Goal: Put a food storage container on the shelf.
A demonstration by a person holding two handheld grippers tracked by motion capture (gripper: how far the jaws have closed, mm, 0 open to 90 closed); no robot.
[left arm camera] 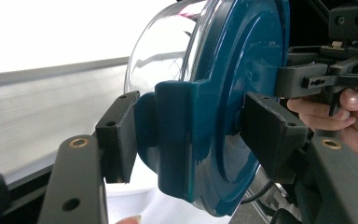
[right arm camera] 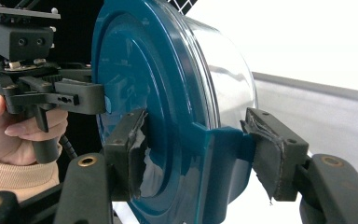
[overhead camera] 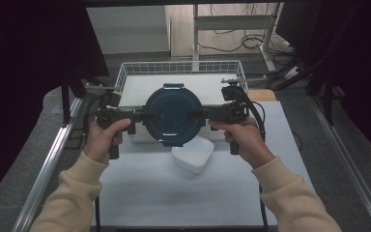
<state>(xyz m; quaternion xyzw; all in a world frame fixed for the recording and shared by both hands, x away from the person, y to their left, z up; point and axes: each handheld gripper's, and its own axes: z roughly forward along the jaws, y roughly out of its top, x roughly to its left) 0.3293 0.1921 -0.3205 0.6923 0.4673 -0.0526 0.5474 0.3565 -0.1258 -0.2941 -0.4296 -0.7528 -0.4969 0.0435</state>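
A round clear container [overhead camera: 174, 115] with a dark teal lid hangs in the air over the table, lid facing the high camera. My left gripper [overhead camera: 149, 116] is shut on its left edge and my right gripper [overhead camera: 198, 114] on its right edge. In the left gripper view the pads [left arm camera: 121, 130] clamp a teal latch tab [left arm camera: 177, 140] and the lid's [left arm camera: 247, 56] face, with the clear bowl [left arm camera: 168, 46] behind. In the right gripper view the worn pads [right arm camera: 270, 154] pinch the opposite latch [right arm camera: 214, 158] and the lid [right arm camera: 135, 70]. Each view shows the other gripper across the lid.
A white square dish [overhead camera: 192, 154] sits on the white table [overhead camera: 174, 198] just below the lifted container. A white wire basket [overhead camera: 181, 65] stands behind it. Metal rails [overhead camera: 48, 164] run along both sides of the table.
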